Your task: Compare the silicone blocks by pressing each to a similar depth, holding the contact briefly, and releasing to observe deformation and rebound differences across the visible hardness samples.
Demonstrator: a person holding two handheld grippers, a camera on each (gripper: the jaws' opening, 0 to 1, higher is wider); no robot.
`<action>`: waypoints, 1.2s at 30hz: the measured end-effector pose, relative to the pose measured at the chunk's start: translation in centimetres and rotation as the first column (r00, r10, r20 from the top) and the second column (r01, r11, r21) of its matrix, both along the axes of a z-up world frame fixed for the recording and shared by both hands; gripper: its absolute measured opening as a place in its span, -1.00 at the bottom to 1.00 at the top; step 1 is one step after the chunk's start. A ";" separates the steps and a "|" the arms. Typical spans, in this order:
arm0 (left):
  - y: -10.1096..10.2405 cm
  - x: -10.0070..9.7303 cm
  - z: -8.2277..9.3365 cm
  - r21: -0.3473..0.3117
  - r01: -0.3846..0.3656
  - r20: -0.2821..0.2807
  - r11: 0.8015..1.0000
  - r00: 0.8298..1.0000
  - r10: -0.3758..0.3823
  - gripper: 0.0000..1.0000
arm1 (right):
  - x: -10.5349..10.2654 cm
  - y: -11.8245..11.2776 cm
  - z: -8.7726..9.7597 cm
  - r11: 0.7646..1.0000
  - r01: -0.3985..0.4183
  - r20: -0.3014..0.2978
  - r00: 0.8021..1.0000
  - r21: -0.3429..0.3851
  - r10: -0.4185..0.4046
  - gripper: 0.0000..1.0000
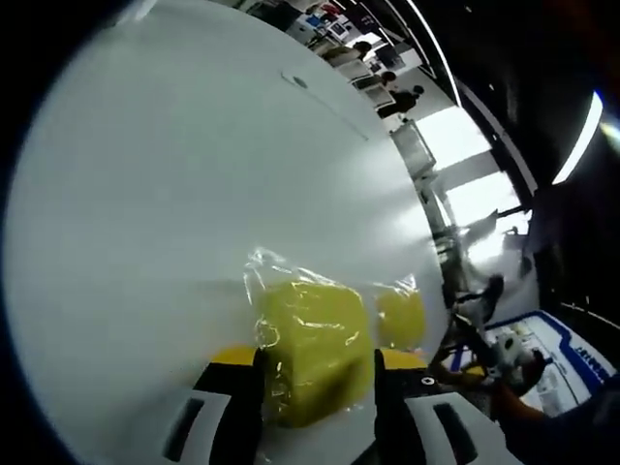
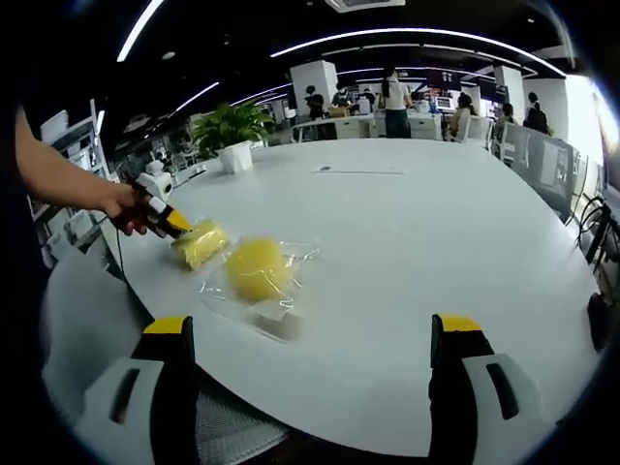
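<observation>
A yellow silicone block (image 1: 312,334) wrapped in clear plastic lies on the white table (image 1: 145,194). My left gripper (image 1: 317,360) is shut on it, one jaw against each side. A second, rounder yellow block (image 1: 399,318) sits just beyond it, also in plastic. In the right gripper view a hand holds the left gripper (image 2: 172,224) against the gripped block (image 2: 201,242) at the table's left edge, and the rounder block (image 2: 258,268) lies beside it. My right gripper (image 2: 312,334) hangs open over the near table edge, away from both blocks.
A small clear packet (image 2: 277,317) lies in front of the rounder block. A potted plant (image 2: 232,128) stands at the far left of the table (image 2: 417,242). Chairs (image 2: 542,160) line the right side. People stand at desks in the background.
</observation>
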State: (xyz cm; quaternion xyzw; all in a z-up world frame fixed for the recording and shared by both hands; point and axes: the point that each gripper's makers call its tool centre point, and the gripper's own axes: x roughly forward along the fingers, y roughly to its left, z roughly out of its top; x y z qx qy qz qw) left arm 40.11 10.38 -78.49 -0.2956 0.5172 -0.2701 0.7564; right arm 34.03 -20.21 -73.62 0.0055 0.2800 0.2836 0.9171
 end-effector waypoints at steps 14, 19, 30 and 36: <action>-0.1 -0.6 -0.8 0.107 0.145 0.098 0.984 0.983 -0.155 -0.45 | 0.1 -0.7 -0.1 1.000 0.009 -0.013 1.000 -0.009 -0.009 0.93; -0.6 -0.8 -1.1 0.138 0.153 0.101 0.979 0.981 -0.167 -0.66 | -0.1 -0.6 -0.1 1.000 0.008 -0.019 1.000 -0.008 -0.008 0.93; -0.5 -1.1 -1.2 0.118 0.097 0.067 0.988 0.992 -0.105 -1.00 | 0.3 -0.3 0.2 1.000 -0.003 -0.016 1.000 -0.007 0.003 0.93; -0.8 -1.2 -0.6 0.104 0.063 0.114 0.993 0.991 -0.075 -1.00 | 0.5 0.0 0.4 1.000 -0.012 -0.010 1.000 -0.007 0.012 0.93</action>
